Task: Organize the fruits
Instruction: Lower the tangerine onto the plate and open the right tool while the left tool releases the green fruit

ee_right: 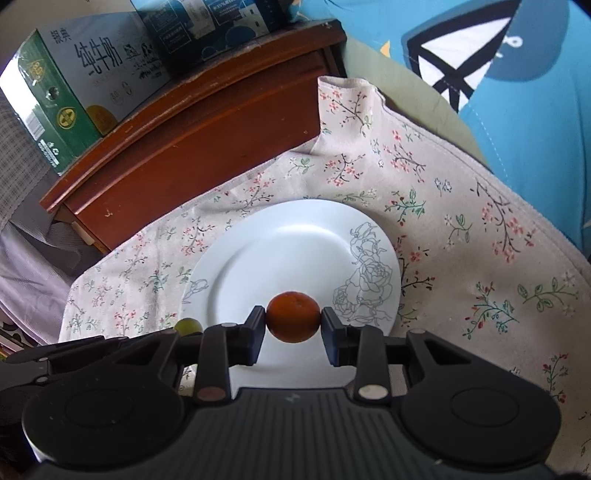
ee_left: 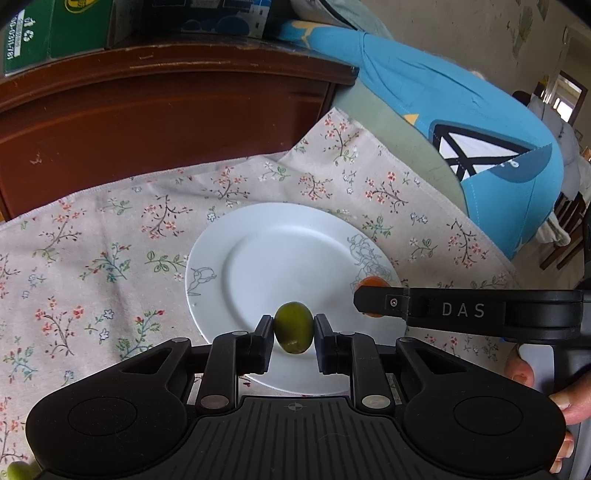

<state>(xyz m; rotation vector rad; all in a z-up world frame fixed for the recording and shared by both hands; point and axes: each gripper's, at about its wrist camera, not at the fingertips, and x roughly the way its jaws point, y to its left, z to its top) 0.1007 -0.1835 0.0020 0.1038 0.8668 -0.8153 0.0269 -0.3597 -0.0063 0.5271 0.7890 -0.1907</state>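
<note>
A small green fruit (ee_left: 293, 326) is pinched between the pads of my left gripper (ee_left: 293, 328), which is shut on it above the near rim of a white plate (ee_left: 236, 236). My right gripper (ee_right: 293, 322) is shut on a small orange fruit (ee_right: 293, 321) over the same white plate (ee_right: 295, 236), whose rim bears a line-drawn rose. In the left wrist view the right gripper (ee_left: 364, 299) reaches in from the right, with a sliver of the orange fruit (ee_left: 373, 281) showing behind its finger. The green fruit (ee_right: 188, 325) peeks out at the left in the right wrist view.
The plate lies on a floral cloth (ee_left: 110, 258). Behind it stands a dark red wooden cabinet (ee_left: 147, 122) bearing a green carton (ee_right: 55, 99) and a blue box (ee_right: 207, 26). A blue pillow (ee_left: 461, 122) lies at the right. Another green fruit (ee_left: 16, 470) shows at the bottom left corner.
</note>
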